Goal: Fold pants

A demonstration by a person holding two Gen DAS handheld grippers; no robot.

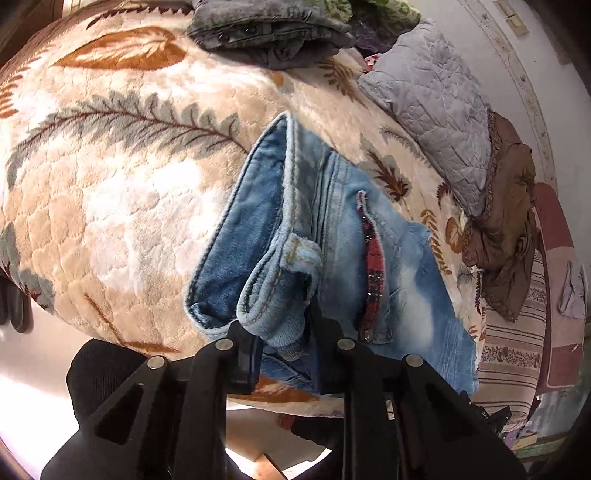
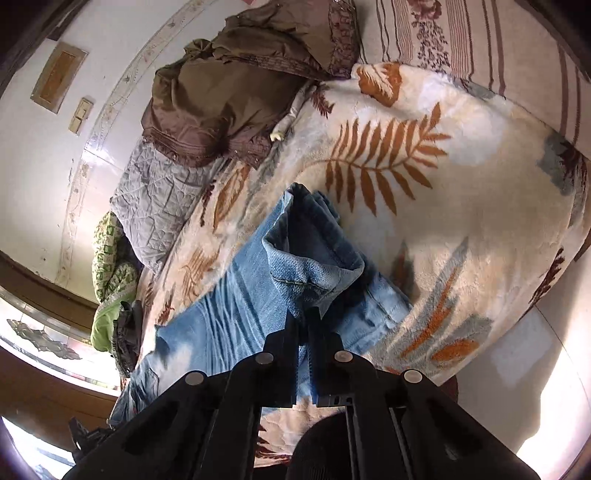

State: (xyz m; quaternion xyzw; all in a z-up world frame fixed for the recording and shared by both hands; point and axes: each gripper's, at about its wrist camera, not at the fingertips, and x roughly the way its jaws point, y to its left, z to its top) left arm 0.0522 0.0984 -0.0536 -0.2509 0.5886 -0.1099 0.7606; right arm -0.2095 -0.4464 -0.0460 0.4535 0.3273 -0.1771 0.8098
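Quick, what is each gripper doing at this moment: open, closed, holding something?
Left gripper: closed on the jeans, at the waistband.
Right gripper: closed on the jeans, pinching a denim fold.

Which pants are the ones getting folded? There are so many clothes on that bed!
Look at the big fluffy cream blanket with fern leaves on it. Lying on its near edge are the light blue jeans, pinched by the left gripper and the right gripper. They are the only faded blue denim there, with a red plaid strip; the dark grey pants sit folded far off.
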